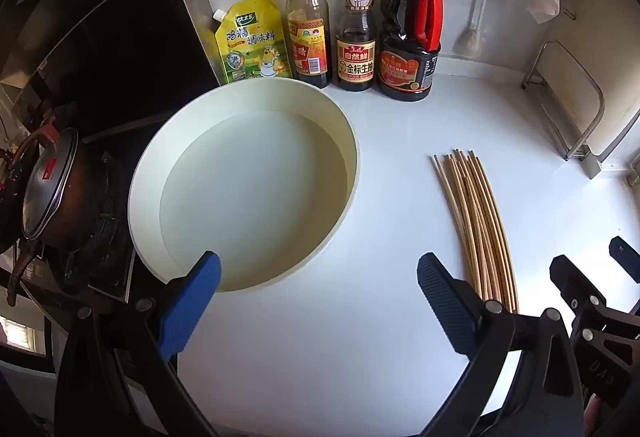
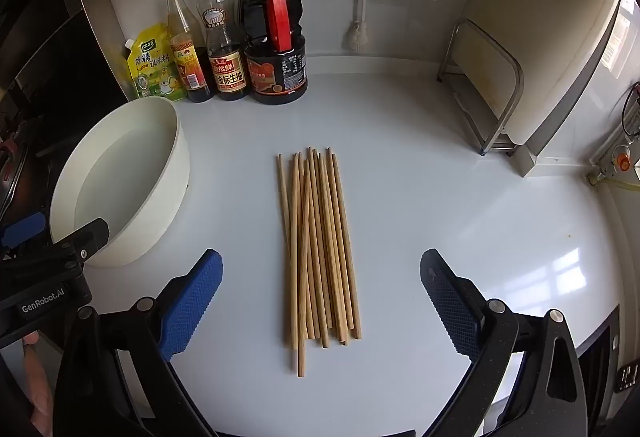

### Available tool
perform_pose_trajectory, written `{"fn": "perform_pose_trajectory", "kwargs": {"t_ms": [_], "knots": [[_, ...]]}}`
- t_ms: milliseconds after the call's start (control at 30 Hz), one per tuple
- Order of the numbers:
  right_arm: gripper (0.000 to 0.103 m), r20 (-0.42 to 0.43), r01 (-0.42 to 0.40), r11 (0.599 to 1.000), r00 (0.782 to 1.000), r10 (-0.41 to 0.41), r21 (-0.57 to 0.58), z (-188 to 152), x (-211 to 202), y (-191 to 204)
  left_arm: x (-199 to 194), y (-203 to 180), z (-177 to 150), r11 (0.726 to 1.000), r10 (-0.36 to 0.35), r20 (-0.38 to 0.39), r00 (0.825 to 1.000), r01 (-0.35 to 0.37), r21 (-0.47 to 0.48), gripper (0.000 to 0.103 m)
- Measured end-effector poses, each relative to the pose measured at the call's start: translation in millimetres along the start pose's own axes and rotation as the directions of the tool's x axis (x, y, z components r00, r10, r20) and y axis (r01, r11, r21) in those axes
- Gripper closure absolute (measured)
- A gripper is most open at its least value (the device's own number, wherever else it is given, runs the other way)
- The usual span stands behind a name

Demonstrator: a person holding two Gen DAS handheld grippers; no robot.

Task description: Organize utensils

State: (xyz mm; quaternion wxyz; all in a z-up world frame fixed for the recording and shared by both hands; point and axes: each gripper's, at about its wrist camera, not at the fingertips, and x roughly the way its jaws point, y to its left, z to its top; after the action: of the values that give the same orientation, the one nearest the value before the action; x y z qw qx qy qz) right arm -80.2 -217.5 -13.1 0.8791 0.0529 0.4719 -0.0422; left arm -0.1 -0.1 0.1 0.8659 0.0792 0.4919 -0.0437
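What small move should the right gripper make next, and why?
Probably lower the open right gripper straight down over the bundle of wooden chopsticks. They lie loose on the white counter, between its fingers, and the round white basin is empty.

Left gripper (image 1: 318, 291) fingers spread wide, right gripper (image 2: 320, 289) likewise — side by side, both holding nothing

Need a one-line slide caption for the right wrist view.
Open right gripper poised over a bundle of wooden chopsticks on the white counter, white basin to the left.
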Motion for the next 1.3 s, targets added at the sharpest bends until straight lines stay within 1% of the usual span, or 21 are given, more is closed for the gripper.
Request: {"fn": "perform_pose_trajectory", "kwargs": {"t_ms": [900, 1000, 1300], "knots": [[0.008, 0.005, -0.005, 1.0, 1.0, 0.005, 0.0, 0.7, 3.2, 2.3, 6.0, 4.4, -3.2, 1.0, 0.012, -0.019, 1.0, -0.012, -0.002, 0.006], [0.008, 0.002, -0.007, 1.0, 1.0, 0.007, -0.002, 7.5, 2.9, 3.4, 6.5, 4.4, -5.6, 1.0, 0.014, -0.022, 1.0, -0.014, -0.001, 0.006], [0.008, -0.003, -0.009, 1.0, 1.0, 0.009, -0.01, 2.1, 4.1, 6.9, 7.4, 8.4, -9.4, 1.0, 0.016, -0.031, 0.999, -0.016, -0.006, 0.006]]}}
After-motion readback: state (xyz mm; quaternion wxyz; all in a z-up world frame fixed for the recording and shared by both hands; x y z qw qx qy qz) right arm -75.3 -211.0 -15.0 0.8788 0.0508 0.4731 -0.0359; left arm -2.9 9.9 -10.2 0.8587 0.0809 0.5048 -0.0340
